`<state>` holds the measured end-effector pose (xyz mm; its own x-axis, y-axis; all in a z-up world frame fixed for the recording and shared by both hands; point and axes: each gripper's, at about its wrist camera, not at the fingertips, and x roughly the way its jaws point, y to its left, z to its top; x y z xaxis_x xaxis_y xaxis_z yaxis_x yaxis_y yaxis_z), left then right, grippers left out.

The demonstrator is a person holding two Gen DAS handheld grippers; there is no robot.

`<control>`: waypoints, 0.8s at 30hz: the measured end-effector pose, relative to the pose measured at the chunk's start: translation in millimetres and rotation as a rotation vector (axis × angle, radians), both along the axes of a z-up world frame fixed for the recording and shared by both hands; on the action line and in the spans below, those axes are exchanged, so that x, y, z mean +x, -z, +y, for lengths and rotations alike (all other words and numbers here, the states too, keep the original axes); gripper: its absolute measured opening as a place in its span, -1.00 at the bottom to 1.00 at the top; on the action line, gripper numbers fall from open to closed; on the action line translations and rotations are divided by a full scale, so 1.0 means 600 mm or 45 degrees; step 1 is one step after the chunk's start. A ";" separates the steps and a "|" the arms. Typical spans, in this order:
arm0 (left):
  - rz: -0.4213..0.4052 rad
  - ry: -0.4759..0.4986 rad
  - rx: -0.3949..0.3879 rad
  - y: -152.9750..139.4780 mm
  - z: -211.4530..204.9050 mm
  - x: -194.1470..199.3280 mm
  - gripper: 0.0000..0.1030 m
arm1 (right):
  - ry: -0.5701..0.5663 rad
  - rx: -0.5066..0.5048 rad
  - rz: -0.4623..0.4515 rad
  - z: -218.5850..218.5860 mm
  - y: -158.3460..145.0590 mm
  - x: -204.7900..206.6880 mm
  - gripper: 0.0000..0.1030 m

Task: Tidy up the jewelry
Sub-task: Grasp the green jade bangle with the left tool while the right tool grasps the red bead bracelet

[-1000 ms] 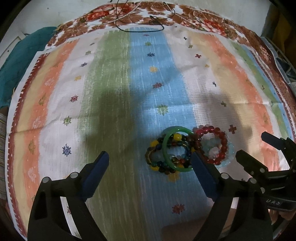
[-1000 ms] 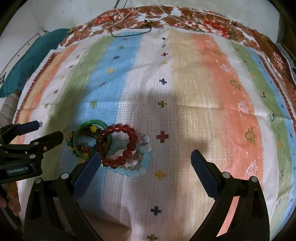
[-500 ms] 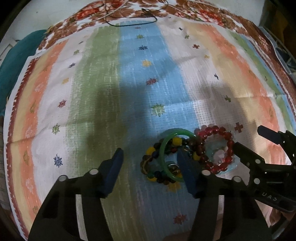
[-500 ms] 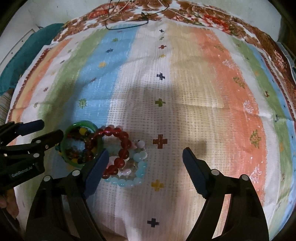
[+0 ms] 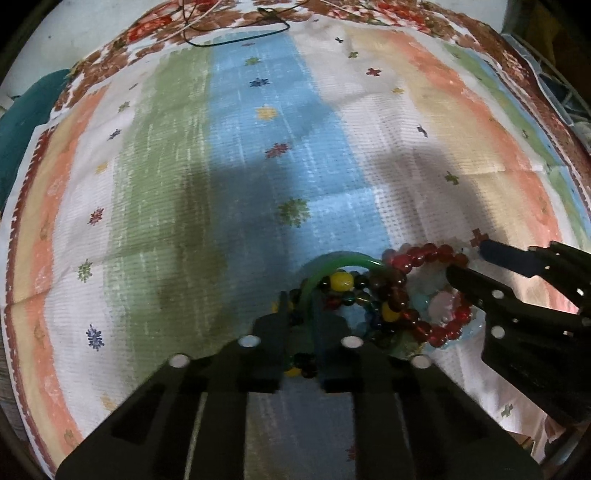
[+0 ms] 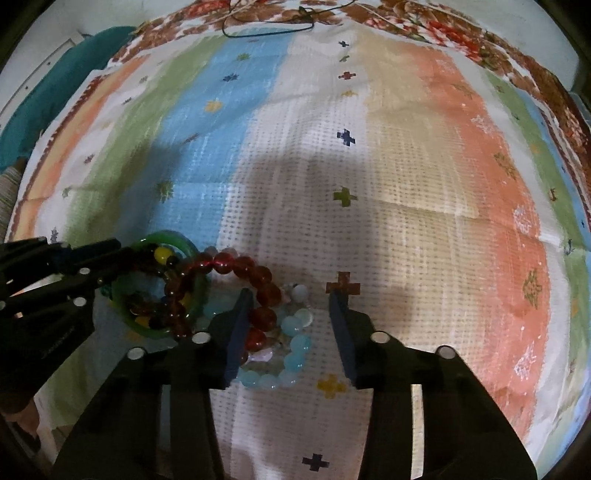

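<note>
A pile of bracelets lies on the striped cloth. My left gripper (image 5: 300, 306) is shut on the green bangle (image 5: 341, 260), its near edge pinched between the jaws; a multicoloured bead bracelet (image 5: 341, 282) lies inside the bangle. The bangle also shows in the right wrist view (image 6: 186, 245). My right gripper (image 6: 291, 306) is partly closed around the right side of the pile, its jaws straddling the dark red bead bracelet (image 6: 258, 277) and the pale blue bead bracelet (image 6: 295, 354) without pinching them. The red bracelet shows in the left wrist view (image 5: 421, 254) too.
The striped cloth (image 6: 424, 166) covers the table. A thin black cord (image 5: 236, 35) lies at the cloth's far edge. A teal cloth (image 6: 55, 103) lies past the left edge. Clutter sits beyond the right edge (image 5: 565, 92).
My left gripper moved forward and closed on the green bangle. My right gripper moved left over the red and blue bracelets and narrowed its jaws.
</note>
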<state>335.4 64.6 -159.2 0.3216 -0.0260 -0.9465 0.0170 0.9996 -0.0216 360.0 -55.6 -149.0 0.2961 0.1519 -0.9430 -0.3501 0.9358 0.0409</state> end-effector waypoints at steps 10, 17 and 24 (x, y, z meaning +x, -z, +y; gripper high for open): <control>-0.037 -0.005 0.041 -0.013 -0.003 -0.006 -0.88 | -0.017 -0.007 -0.013 -0.002 -0.007 -0.007 -0.73; -0.072 -0.018 0.054 -0.039 -0.005 -0.022 -0.87 | -0.026 0.001 -0.043 -0.006 -0.026 -0.020 -0.73; -0.087 -0.046 0.059 -0.060 -0.001 -0.049 -0.87 | -0.031 0.028 -0.093 -0.010 -0.063 -0.046 -0.73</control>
<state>306.1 64.1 -123.0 0.3857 0.0300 -0.9221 -0.0189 0.9995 0.0246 332.5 -61.3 -111.3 0.3595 0.1804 -0.9155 -0.3758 0.9260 0.0348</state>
